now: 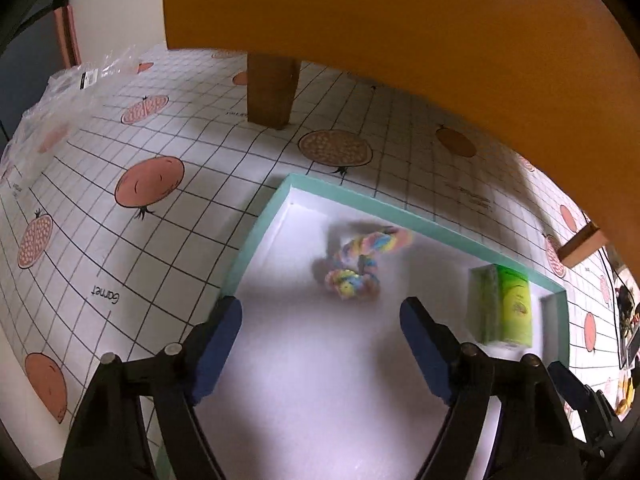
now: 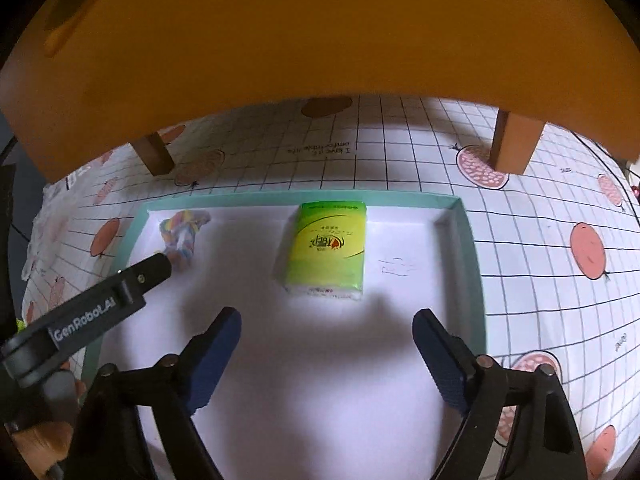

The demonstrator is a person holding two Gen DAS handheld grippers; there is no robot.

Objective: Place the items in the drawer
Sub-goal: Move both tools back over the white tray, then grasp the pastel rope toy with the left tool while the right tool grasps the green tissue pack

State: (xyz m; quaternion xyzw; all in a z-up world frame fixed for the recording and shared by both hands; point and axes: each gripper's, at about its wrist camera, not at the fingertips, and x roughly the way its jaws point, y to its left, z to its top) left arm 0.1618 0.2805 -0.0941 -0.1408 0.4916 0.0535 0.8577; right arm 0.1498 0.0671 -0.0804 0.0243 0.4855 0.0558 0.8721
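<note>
Orange cabinet body point(image 2: 320, 40) overhangs the scene on wooden legs point(image 2: 514, 144), standing on a grid-print cloth with fruit motifs point(image 1: 120, 152). Below it the drawer point(image 2: 468, 240), teal-rimmed with a white floor, is pulled out and open. Contents: green tissue pack point(image 2: 328, 252) lying flat near the middle of the back wall; rainbow rope toy point(image 1: 364, 260) in the far left corner. Both rest on the drawer floor, well apart from each other, neither held. Left gripper point(image 1: 320, 320) hovers over the drawer with jaws spread and nothing between them; right gripper point(image 2: 326, 332) likewise wide and empty, just short of the tissue pack. Judgement: placing step looks complete for these two items. Next move likely calls for fetching any remaining item, none in view, or pushing the drawer front inward squarely so it does not bind.
</note>
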